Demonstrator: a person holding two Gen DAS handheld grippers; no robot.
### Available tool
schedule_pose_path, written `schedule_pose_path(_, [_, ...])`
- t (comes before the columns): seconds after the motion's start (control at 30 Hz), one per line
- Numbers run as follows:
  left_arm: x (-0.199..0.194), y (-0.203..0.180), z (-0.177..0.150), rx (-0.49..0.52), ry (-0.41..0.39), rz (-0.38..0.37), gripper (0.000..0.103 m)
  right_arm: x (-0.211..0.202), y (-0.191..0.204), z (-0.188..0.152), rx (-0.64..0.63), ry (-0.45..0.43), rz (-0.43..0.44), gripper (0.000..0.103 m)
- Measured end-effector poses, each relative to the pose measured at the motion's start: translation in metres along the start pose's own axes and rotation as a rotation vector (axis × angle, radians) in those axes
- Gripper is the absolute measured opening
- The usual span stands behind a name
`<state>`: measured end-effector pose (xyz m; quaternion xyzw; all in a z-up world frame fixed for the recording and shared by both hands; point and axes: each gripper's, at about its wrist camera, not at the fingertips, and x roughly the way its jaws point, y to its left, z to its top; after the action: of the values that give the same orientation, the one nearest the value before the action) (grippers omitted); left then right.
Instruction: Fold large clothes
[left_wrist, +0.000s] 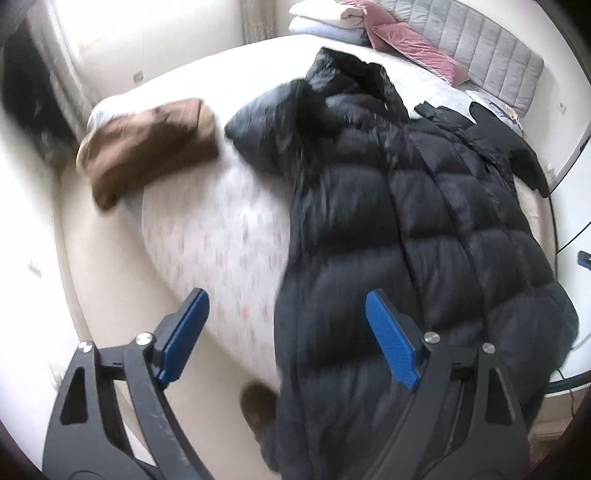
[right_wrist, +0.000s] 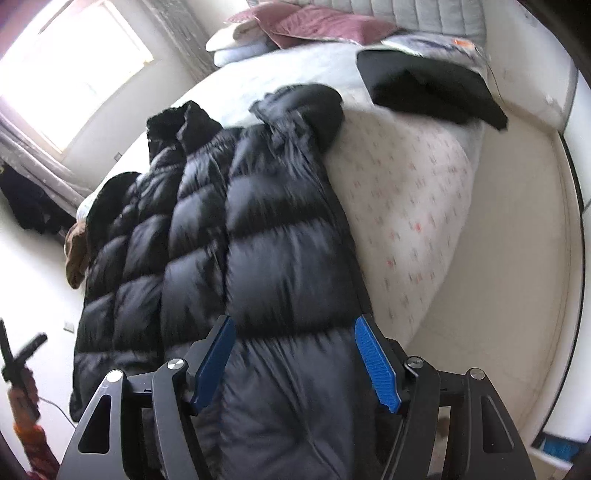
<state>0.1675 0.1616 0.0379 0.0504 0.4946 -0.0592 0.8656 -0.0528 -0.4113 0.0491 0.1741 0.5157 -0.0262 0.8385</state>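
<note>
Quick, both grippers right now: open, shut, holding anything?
Left gripper: open, empty, over the near edge of the black puffer coat.
Right gripper: open, empty, above the coat's hem.

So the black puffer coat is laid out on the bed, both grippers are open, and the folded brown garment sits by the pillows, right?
Not quite: the brown garment sits at the bed's foot corner, far from the pillows, as the left wrist view shows. The puffer coat is laid out; left gripper and right gripper are open.

Black quilted jacket (left_wrist: 424, 229), brown garment (left_wrist: 147, 147), red-flecked white bedsheet (left_wrist: 221, 236)
</note>
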Motion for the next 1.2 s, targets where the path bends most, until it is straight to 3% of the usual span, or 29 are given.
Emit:
schedule_pose_path(0.2, [0.045, -0.004, 0.105, 0.088, -0.005, 0.076, 0.092, 0.025, 0.041, 0.042, -0.077, 0.001, -0.028, 0.069])
schedule_pose_path(0.37, [0.117, -0.014, 0.196, 0.120, 0.067, 0.097, 0.092, 0.055, 0.061, 0.064, -0.124, 0.049, -0.016, 0.070])
schedule_pose_path(0.47, [0.164, -0.019, 0.239, 0.141, 0.106, 0.147, 0.092, 0.076, 0.064, 0.075, -0.133, 0.069, -0.025, 0.070])
schedule_pose_path(0.67, [0.251, -0.027, 0.293, 0.144, 0.137, 0.213, 0.090, 0.115, 0.066, 0.087, -0.168, 0.074, -0.105, 0.070])
schedule_pose_path(0.77, [0.276, -0.028, 0.303, 0.127, 0.153, 0.231, 0.074, 0.134, 0.063, 0.087, -0.146, 0.100, -0.095, 0.070])
schedule_pose_path(0.83, [0.284, -0.023, 0.303, 0.087, 0.183, 0.222, 0.028, 0.143, 0.062, 0.083, -0.128, 0.117, -0.083, 0.070])
schedule_pose_path(0.87, [0.284, -0.021, 0.301, 0.066, 0.191, 0.225, 0.018, 0.148, 0.063, 0.080, -0.125, 0.129, -0.077, 0.070])
schedule_pose_path(0.93, [0.268, -0.017, 0.302, 0.040, 0.137, 0.194, 0.010, 0.152, 0.065, 0.077, -0.128, 0.142, -0.071, 0.070])
schedule_pose_path(1.07, [0.198, -0.004, 0.296, -0.016, -0.039, 0.098, 0.008, 0.152, 0.075, 0.073, -0.150, 0.146, -0.066, 0.070])
schedule_pose_path(1.2, [0.129, 0.023, 0.278, -0.074, -0.184, 0.088, 0.007, 0.147, 0.084, 0.072, -0.166, 0.133, -0.059, 0.070])
